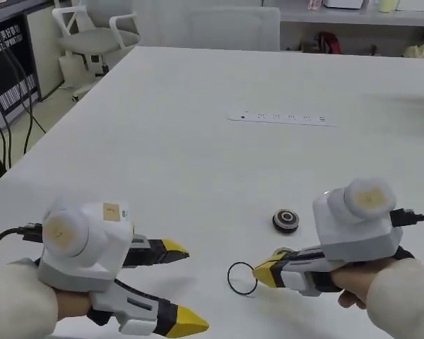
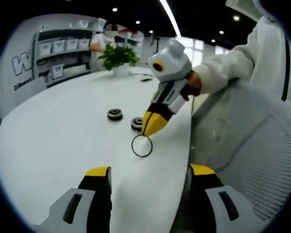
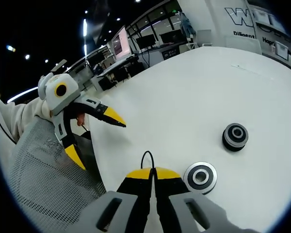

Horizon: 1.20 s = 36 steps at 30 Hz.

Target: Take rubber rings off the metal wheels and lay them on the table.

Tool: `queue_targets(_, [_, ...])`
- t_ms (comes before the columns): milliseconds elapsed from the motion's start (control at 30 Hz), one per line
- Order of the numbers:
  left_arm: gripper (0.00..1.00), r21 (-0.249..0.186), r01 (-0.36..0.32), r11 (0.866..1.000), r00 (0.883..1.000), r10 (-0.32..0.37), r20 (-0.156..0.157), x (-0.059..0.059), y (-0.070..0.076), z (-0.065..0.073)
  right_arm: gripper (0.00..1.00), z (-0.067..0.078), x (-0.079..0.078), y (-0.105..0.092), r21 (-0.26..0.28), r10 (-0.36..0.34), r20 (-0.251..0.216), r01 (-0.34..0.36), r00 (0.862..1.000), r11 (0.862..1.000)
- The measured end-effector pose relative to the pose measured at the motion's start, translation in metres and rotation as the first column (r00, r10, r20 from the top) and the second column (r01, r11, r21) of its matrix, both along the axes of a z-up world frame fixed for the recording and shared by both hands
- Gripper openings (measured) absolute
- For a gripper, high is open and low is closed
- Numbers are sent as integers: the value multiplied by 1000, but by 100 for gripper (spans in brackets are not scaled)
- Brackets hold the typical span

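Wheel (image 1: 283,251) mostly hidden behind rt hand-held gripper (image 1: 260,272); ring (image 3: 146,152) partly behind its jaws.

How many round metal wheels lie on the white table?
2. A black-rimmed round metal wheel lies farther out; a bare silver wheel lies beside the right gripper, shut on a thin black rubber ring.

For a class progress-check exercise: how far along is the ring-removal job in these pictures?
Done: one rubber ring is off, and the near wheel shows a bare silver rim. In hand: the right gripper pinches that ring low at the table, not yet released. To do: the far wheel has its black ring on; the left gripper is open and empty.
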<state>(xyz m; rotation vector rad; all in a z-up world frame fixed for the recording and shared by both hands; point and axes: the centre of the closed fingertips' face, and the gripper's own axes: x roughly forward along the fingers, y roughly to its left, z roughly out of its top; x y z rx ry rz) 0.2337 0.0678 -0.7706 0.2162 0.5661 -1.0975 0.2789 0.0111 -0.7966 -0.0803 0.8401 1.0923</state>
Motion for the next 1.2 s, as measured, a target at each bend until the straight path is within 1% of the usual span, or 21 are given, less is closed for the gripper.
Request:
queue_targets(33, [65, -4, 0, 1000, 1000, 0, -4, 0, 0, 0, 0, -4, -1, -1, -15, 3, 3, -3, 1000, 1000])
queue_targets(100, [65, -14, -5, 1000, 1000, 5, -11, -1, 0, 0, 0, -7, -3, -1, -21, 7, -3, -7, 1000, 1000])
queue_targets(267, [65, -20, -20, 1000, 1000, 20, -12, 2, 3, 0, 0, -8, -2, -1, -24, 10, -3, -10, 1000, 1000])
queue_targets(433, [65, -17, -25, 1000, 1000, 25, -15, 2, 3, -1, 0, -15, -2, -4, -34, -7, -14, 7, 1000, 999])
queue_targets(733, [65, -23, -27, 999, 999, 27, -19, 1, 3, 0, 0, -17, -1, -4, -18, -33, -35, 32, 999, 999])
queue_targets(967, [65, -25, -30, 999, 999, 29, -19, 2, 3, 0, 0, -17, -2, -3, -24, -20, -18, 19, 1000, 1000])
queue_targets(1067, [65, -41, -45, 998, 999, 44, -25, 3, 4, 2, 0, -17, -2, -3, -29, -6, -8, 6, 1000, 1000])
queue_targets(1200, [65, -53, -65, 996, 998, 64, -23, 7, 7, 4, 1, -16, -2, -3, -43, 16, 13, -15, 1000, 999])
